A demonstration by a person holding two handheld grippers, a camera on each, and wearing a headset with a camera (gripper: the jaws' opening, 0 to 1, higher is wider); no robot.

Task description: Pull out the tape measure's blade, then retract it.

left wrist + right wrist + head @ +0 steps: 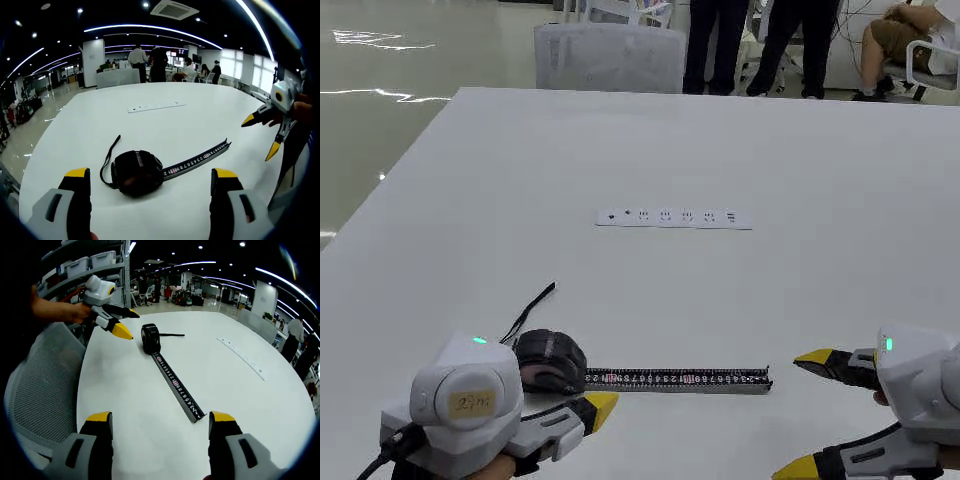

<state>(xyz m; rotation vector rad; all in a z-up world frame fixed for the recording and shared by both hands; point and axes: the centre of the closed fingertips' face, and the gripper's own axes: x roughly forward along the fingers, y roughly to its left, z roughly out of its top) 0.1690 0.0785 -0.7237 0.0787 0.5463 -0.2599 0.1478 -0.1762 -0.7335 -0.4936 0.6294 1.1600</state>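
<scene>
Bright, even light from ceiling strips (150, 26) high above the left gripper (150, 173); soft shadows on the white desk (165, 95); glare streaks on the floor (380, 60) beyond; fisheye bending at edges.

We see a large white table (720, 140) with a white power strip (674, 217) lying flat near its middle. Beyond the table's far edge stands a grey mesh chair (610, 57), and a glossy floor (380, 90) spreads beside the table. Above the table, curved light strips (150, 27) cross a dark ceiling.

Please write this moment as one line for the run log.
tape measure: lying on table | blade: pulled out, lying flat | left gripper: open, not touching it | right gripper: open, near blade tip, not touching
</scene>
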